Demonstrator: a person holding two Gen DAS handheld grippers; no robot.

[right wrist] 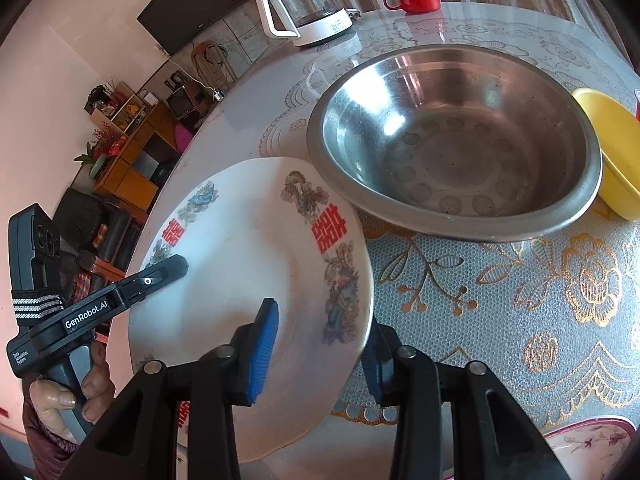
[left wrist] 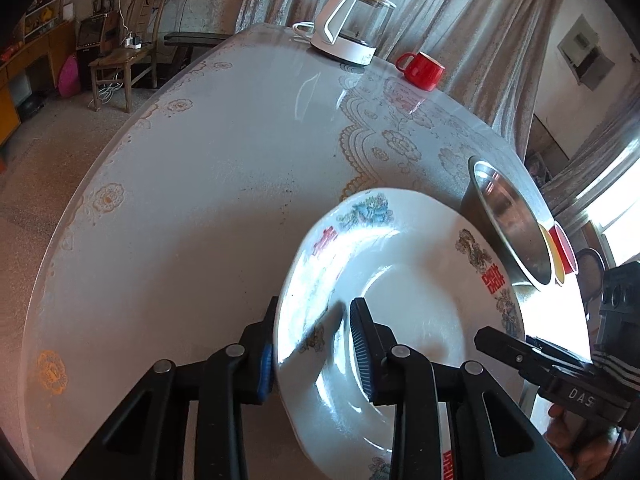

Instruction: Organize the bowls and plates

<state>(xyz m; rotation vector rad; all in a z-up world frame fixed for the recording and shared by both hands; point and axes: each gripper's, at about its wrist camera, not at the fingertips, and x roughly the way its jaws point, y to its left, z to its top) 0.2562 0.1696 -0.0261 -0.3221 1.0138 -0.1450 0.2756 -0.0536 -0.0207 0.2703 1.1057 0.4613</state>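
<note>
Currently: decorated plate pinched between both your grippers' fingers, left gripper, right gripper; steel bowl ahead, unstacked.

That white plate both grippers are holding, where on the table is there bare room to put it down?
The widest bare stretch of table lies left of the white plate, running back to the kettle and red mug. To the right it is crowded: the steel bowl sits beside the plate, with a yellow bowl behind it.
</note>
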